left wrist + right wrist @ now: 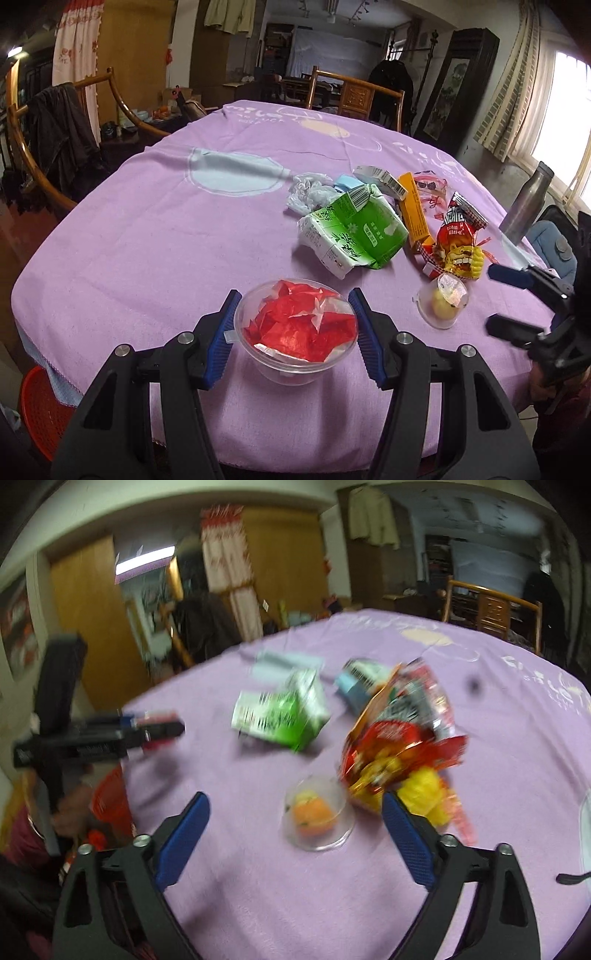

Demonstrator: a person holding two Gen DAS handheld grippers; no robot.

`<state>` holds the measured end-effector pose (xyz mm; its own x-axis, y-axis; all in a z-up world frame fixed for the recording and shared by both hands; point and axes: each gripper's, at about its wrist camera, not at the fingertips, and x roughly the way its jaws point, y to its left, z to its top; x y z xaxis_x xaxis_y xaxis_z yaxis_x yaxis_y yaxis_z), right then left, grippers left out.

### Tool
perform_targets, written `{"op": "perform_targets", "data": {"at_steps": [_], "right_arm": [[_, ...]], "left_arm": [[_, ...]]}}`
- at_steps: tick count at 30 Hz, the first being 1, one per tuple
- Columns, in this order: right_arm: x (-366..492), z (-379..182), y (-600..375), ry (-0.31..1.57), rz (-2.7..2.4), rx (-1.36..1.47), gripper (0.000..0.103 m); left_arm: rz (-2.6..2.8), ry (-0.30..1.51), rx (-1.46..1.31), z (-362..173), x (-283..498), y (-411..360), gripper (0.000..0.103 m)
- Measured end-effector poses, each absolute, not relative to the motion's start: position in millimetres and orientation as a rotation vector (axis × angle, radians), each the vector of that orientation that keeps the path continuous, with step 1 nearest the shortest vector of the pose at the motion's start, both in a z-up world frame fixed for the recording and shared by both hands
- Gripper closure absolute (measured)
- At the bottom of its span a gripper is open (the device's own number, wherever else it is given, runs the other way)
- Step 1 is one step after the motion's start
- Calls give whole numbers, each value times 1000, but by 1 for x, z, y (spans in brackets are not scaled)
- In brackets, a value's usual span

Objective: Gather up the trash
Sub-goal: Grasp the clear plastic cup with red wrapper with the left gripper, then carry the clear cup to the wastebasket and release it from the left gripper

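Observation:
A clear plastic bowl (295,332) with red wrapper scraps inside sits between the two fingers of my left gripper (293,328), whose pads press its rim, near the front edge of the purple-clothed table (147,236). My right gripper (295,834) is open and empty, above the table in front of a small clear cup (317,819) with yellow-orange scraps; it also shows in the left wrist view (443,302). Behind lie a green and white carton (354,232), a red and yellow snack bag (458,240), an orange box (413,210), crumpled plastic (310,192) and small boxes (380,177).
A red basket (40,406) stands on the floor at the table's front left corner. A metal bottle (524,206) stands at the right edge. Wooden chairs (354,96) surround the table, one draped with dark clothes (59,136). The right wrist view is motion-blurred.

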<state>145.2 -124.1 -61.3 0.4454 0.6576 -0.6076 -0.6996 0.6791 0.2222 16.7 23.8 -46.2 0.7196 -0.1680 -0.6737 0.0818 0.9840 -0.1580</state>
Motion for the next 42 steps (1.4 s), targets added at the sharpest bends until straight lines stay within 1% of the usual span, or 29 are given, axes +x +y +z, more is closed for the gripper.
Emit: {"op": "perform_targets", "data": {"at_steps": [1, 6, 8, 9, 10, 13, 15, 20, 25, 30, 40, 42], "right_arm": [[148, -65, -117, 756, 839, -80, 21], [164, -77, -104, 872, 791, -94, 28], [172, -83, -100, 904, 776, -92, 32], [173, -85, -98, 916, 773, -90, 40], [173, -88, -97, 920, 763, -91, 54], [166, -75, -103, 825, 779, -26, 54], [158, -65, -104, 795, 842, 22, 53], [139, -40, -95, 701, 893, 17, 53], [136, -33, -81, 694, 913, 17, 53], [128, -23, -44, 710, 968, 5, 53], [102, 4, 57, 720, 1142, -74, 53], [94, 7, 79, 730, 1182, -91, 53]], "left_arm": [[-142, 757, -125, -47, 16, 25, 45], [-140, 753, -134, -48, 14, 30, 45], [-136, 751, -148, -48, 14, 35, 45], [-134, 750, -154, -49, 14, 37, 45], [-131, 749, -161, -49, 13, 40, 45], [-118, 739, -173, -47, 9, 49, 45], [-104, 729, -174, -44, 5, 55, 45], [-50, 695, -193, -34, -8, 77, 45], [17, 675, -228, -32, -24, 110, 45], [92, 668, -258, -34, -42, 148, 45], [348, 675, -383, -59, -110, 272, 45], [420, 691, -409, -69, -124, 297, 43]]}}
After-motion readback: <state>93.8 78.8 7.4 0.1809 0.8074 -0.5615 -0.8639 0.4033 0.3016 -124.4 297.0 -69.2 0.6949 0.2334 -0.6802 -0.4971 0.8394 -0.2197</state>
